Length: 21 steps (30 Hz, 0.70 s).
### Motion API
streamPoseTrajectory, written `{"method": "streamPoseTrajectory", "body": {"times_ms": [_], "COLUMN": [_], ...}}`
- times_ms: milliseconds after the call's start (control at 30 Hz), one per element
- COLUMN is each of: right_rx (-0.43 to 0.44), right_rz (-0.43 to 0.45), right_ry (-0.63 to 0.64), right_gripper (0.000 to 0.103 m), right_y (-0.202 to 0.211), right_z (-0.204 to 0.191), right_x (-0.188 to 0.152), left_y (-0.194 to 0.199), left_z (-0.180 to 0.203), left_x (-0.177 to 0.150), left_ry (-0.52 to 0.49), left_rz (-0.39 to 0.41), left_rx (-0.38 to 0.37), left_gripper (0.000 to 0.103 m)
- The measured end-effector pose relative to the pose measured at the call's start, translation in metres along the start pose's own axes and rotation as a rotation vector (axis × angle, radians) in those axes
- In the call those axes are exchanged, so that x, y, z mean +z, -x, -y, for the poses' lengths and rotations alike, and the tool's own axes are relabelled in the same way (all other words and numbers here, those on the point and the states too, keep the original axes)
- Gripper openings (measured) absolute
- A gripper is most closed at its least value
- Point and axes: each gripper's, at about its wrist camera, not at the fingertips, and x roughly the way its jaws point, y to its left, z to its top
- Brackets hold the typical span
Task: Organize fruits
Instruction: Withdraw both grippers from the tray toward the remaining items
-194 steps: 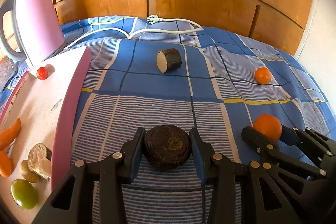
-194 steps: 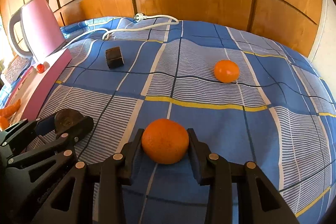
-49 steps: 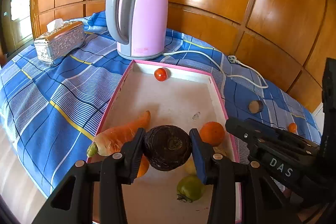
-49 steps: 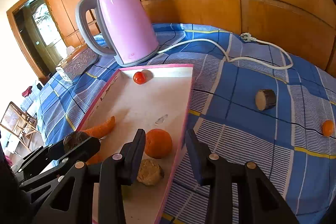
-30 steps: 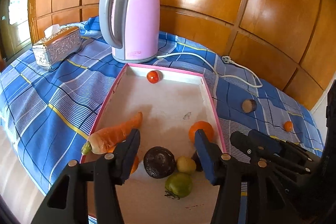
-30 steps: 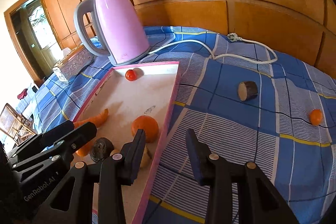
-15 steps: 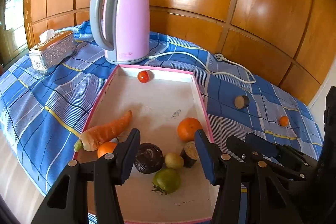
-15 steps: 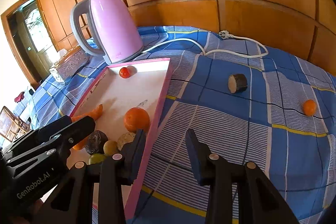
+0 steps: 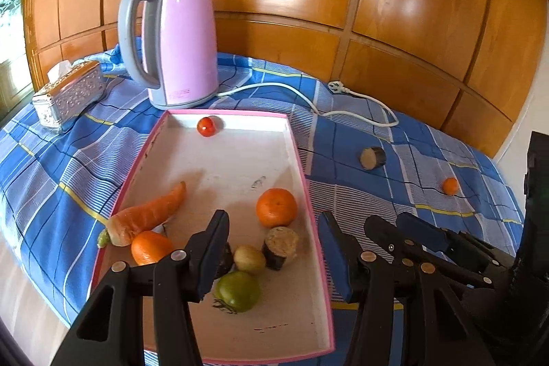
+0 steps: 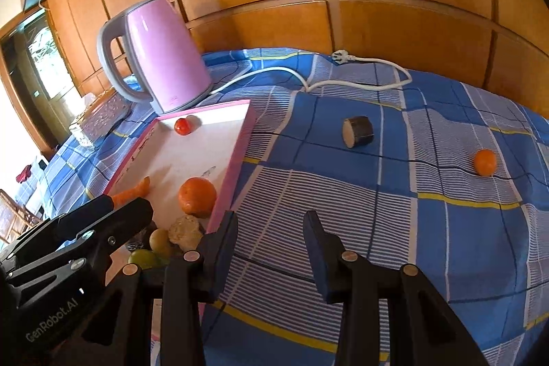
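Both our tools are empty. The left tool [image 9: 272, 246] hangs above the near end of the pink tray [image 9: 302, 170] with its jaws wide, and the right tool [image 10: 271, 244] hovers just past the tray's right rim over the checked cloth [image 10: 429, 228], jaws wide as well.

Most of the produce already lies in the tray: a carrot [image 9: 147, 216], two oranges [image 9: 276, 206], a green tomato [image 9: 236, 295], a small pale fruit [image 9: 248, 258], a cut brown chunk [image 9: 279, 246] and a red tomato [image 9: 206, 126] at the far end, near the kettle [image 9: 175, 40]. A dark round piece is mostly hidden behind our left tool's finger.

Two pieces remain out on the cloth, well apart from the tray: a cut brown stub [image 10: 357, 131] and a small orange [image 10: 484, 162] further right.

As we judge it, the step in hand is going out for these two. The right tool sits nearer, so we would send it to the small orange and let the left take the stub. We should keep the jaws wide until they straddle each piece. The orange is round and may roll on soft cloth, so we close across its widest part. The stub lies on its side, so we would grip across its curved flank and avoid the white power cord [image 10: 360, 84] lying behind it.
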Motion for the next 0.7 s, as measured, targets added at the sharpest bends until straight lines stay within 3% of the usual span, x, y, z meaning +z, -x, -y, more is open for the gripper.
{"method": "streamPoseTrajectory", "body": {"times_ms": [333,700], "right_rx": [-0.039,-0.116], "right_rz": [0.013,0.015], "right_ry": [-0.038,-0.127], "right_gripper": [0.04,0.04], "right_y": [0.006,0.011], "right_z": [0.02,0.068], "right_x": [-0.002,-0.008], "left_y": [-0.004,-0.016], "left_z": [0.023,0.05], "left_x": [-0.001,-0.003], "left_ry": [-0.045,-0.105], "left_rz": [-0.014,-0.048], "left_rx": [-0.032,-0.058], "left_gripper": [0.054,0.054]}}
